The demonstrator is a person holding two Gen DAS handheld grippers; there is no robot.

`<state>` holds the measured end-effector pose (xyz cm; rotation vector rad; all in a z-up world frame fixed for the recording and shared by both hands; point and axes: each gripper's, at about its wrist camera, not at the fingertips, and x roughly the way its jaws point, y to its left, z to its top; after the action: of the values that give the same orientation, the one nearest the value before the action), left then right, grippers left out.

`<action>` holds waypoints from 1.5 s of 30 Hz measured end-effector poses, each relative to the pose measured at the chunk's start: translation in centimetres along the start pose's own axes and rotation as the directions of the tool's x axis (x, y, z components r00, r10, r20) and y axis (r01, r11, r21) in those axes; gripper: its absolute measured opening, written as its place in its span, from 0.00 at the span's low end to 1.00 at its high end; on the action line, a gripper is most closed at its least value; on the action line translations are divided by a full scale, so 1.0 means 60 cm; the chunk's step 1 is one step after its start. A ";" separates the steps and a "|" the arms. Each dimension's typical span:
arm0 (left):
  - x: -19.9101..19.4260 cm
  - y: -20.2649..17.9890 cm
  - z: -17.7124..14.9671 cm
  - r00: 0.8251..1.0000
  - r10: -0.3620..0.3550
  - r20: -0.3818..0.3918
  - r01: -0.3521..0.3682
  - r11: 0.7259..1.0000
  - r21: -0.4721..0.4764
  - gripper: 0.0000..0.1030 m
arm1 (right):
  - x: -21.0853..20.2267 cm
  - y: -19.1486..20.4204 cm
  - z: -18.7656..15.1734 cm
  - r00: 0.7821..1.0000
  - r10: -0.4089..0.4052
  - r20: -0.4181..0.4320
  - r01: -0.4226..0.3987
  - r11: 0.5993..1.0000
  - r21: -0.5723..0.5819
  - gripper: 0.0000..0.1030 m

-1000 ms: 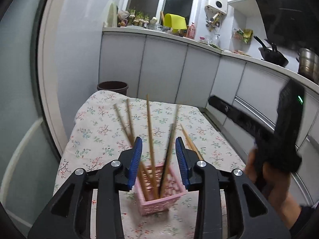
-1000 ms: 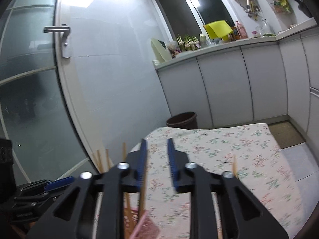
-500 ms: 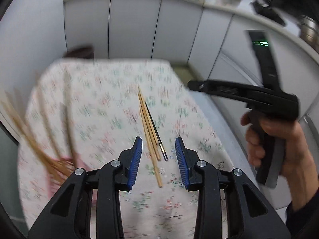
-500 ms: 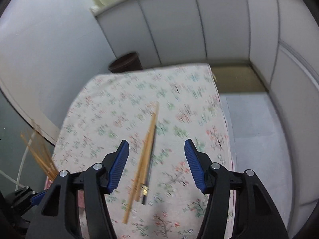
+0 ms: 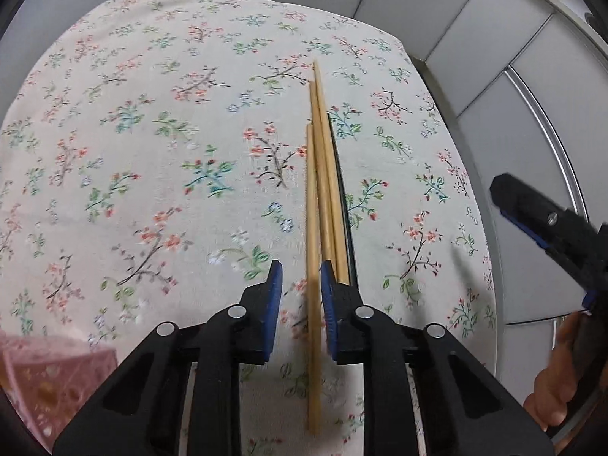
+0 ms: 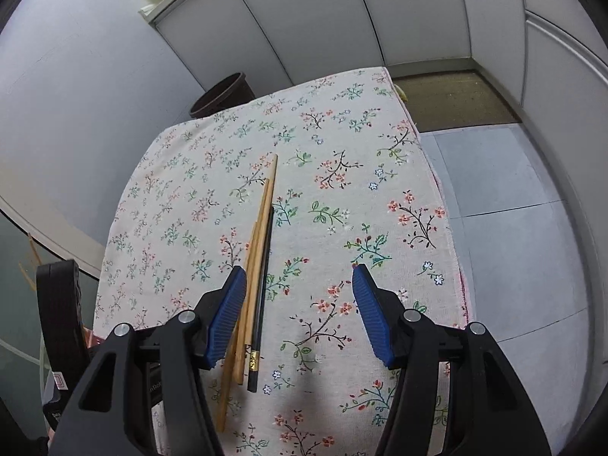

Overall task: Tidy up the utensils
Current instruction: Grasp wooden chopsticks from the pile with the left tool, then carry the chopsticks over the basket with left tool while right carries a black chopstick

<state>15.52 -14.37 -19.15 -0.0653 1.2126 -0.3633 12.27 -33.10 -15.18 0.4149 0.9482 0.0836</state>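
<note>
Left tongs (image 5: 297, 285) straddle one bamboo chopstick (image 5: 312, 266), unclenched; right tongs (image 6: 299, 304) wide apart.

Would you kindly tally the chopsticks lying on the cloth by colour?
Wooden chopsticks: 3
Black chopstick: 1
Total: 4

Four chopsticks (image 5: 323, 174) lie side by side, touching, on the surface (image 5: 152, 133), running from 6 toward 12 o'clock. The left tool (image 5: 297, 296) sits over their near ends, one stick between its fingers. The right tool (image 6: 299, 315) stands at their 3 o'clock. A basket (image 5: 49, 380) rests at 8 o'clock; a bin (image 6: 224, 95) stands off the far edge at 11 o'clock.
</note>
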 end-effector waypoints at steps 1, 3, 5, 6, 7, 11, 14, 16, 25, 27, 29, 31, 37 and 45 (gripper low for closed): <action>0.004 -0.002 0.003 1.000 -0.002 0.002 0.002 1.000 0.007 0.18 | 0.003 -0.001 0.000 1.000 -0.001 -0.003 0.001 1.000 0.003 0.56; 0.013 -0.004 0.010 1.000 -0.008 -0.001 0.008 1.000 0.008 0.18 | 0.006 -0.003 -0.001 1.000 0.003 -0.003 -0.003 1.000 0.010 0.56; 0.022 -0.006 0.014 1.000 -0.005 -0.012 0.005 1.000 0.005 0.18 | 0.007 -0.003 0.000 1.000 0.002 -0.003 -0.002 1.000 0.012 0.55; 0.030 -0.006 0.017 1.000 0.007 -0.019 -0.007 1.000 0.010 0.18 | 0.009 -0.001 0.000 1.000 0.004 -0.004 -0.004 1.000 0.012 0.54; 0.036 -0.008 0.019 1.000 0.016 -0.022 -0.016 1.000 0.018 0.18 | 0.011 0.000 0.000 1.000 0.003 -0.007 -0.003 1.000 0.011 0.51; 0.046 -0.007 0.034 0.998 0.056 -0.028 -0.055 0.998 0.038 0.07 | 0.028 0.002 -0.001 0.999 -0.013 -0.037 0.013 1.000 0.018 0.37; 0.048 -0.004 0.037 0.998 0.055 -0.024 -0.053 0.997 0.063 0.06 | 0.046 0.007 -0.004 0.998 -0.026 -0.063 0.027 1.000 0.010 0.33; 0.043 0.000 0.029 0.999 0.039 -0.026 -0.037 0.997 0.063 0.06 | 0.058 0.012 -0.007 0.996 -0.032 -0.081 0.032 0.999 -0.001 0.30; -0.104 -0.010 -0.064 0.981 -0.168 0.094 0.153 0.977 0.147 0.06 | 0.122 0.046 -0.017 0.986 -0.014 -0.163 0.011 1.000 -0.023 0.19; -0.141 -0.007 -0.082 0.970 -0.209 0.126 0.185 0.967 0.176 0.06 | 0.130 0.052 -0.015 0.986 -0.009 -0.168 0.005 1.000 -0.022 0.18; -0.183 0.008 -0.099 0.955 -0.246 0.167 0.213 0.958 0.190 0.06 | 0.144 0.056 -0.013 0.984 -0.006 -0.178 0.004 1.000 -0.012 0.17; -0.216 0.021 -0.109 0.943 -0.266 0.201 0.228 0.955 0.192 0.06 | 0.156 0.059 -0.013 0.982 -0.005 -0.190 0.004 1.000 -0.005 0.15; -0.280 0.049 -0.129 0.916 -0.285 0.284 0.222 0.947 0.232 0.06 | 0.176 0.087 -0.001 0.972 -0.080 -0.219 0.067 0.995 -0.068 0.11; -0.326 0.079 -0.145 0.880 -0.291 0.375 0.216 0.949 0.229 0.06 | 0.165 0.111 -0.003 0.972 -0.159 -0.171 0.131 0.977 -0.166 0.06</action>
<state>2.71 -2.65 -5.72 -0.1379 0.7538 -0.6564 18.68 -24.45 -20.38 0.1959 1.1433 0.0614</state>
